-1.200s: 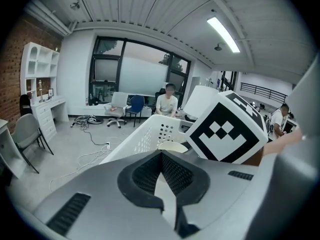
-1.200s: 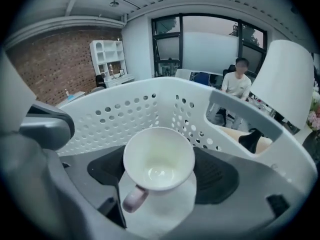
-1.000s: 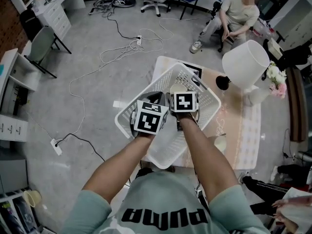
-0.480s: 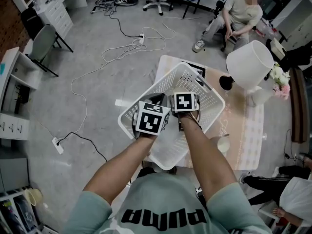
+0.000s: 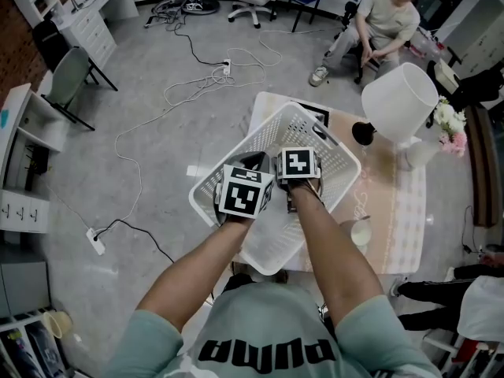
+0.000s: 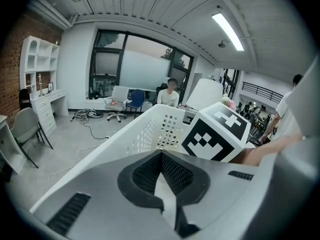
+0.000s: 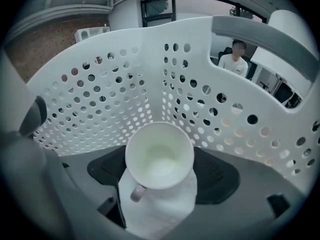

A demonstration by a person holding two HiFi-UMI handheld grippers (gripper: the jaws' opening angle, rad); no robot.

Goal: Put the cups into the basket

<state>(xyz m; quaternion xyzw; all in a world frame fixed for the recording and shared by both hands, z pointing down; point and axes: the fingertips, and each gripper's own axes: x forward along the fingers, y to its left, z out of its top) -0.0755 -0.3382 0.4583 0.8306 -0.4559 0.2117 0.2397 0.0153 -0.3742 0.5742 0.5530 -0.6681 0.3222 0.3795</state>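
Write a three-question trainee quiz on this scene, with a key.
1. True or false: the right gripper holds a white cup inside the basket.
2. What is the left gripper shut on? A) a cup B) the basket's wall C) nothing
3. Fill in: a second cup stands outside the basket, on the ___.
Key: 1 true; 2 B; 3 table.

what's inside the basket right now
Inside the basket, the right gripper holds a white cup. The person's forearms cover part of its floor, so anything under them is unseen.
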